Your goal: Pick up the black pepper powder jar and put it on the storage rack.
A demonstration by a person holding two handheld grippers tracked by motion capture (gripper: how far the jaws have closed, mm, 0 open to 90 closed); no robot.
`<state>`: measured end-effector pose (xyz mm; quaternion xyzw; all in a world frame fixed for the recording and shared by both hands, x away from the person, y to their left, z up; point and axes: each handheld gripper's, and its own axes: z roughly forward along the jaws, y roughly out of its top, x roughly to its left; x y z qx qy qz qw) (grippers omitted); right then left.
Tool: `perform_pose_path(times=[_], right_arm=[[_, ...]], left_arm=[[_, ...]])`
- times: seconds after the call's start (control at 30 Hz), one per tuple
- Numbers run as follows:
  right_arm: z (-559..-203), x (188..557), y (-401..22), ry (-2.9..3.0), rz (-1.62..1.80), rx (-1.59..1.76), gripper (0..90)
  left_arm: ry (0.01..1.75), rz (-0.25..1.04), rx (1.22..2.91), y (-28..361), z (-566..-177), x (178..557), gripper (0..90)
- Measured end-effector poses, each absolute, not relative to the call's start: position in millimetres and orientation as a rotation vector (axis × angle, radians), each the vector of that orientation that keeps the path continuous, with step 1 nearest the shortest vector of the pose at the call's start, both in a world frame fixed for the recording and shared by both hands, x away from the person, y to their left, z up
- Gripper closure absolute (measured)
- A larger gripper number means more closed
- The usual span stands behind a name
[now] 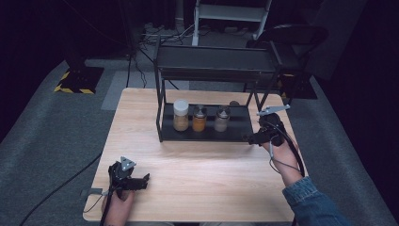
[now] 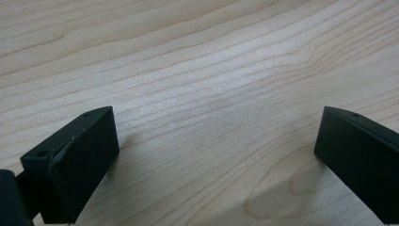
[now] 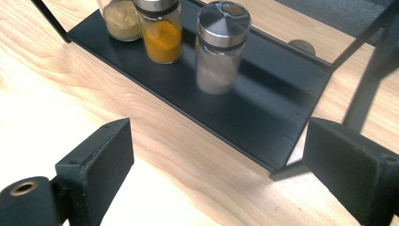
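Left gripper (image 1: 139,181) sits at the table's (image 1: 202,188) near left corner, far from the rack (image 1: 244,127), jaws released wide, bare wood between them. Right gripper (image 1: 248,138) is at the rack's front right corner, jaws released, gripping nothing; in the right gripper view its fingers (image 3: 101,162) straddle wood and the rack's front edge. Grey spice jar (image 3: 220,47) stands upright on the rack's lower shelf, beyond the fingers and apart from them. Orange jar (image 3: 161,30) is just left of it on the rack, then white-lidded jar (image 1: 180,115) at the row's far end.
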<state>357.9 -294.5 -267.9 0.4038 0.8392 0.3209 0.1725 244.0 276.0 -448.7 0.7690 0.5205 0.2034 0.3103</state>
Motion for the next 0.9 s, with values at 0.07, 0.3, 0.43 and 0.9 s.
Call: perform_pose_path(times=[0.07,0.3,0.43,0.9], right_arm=[[-269,354,-300,2.374,0.915,1.152,7.4],[-278,341,-318,2.361,0.929,1.165,6.0],[-285,333,-327,2.341,0.939,1.167,4.9],[-318,317,-349,2.333,0.95,1.21,4.0]], left_arm=[[1.375,0.537,2.031,276,-449,244,0.2],[1.375,0.537,2.031,276,-449,244,0.2],[1.375,0.537,2.031,276,-449,244,0.2],[1.375,0.537,2.031,276,-449,244,0.2]])
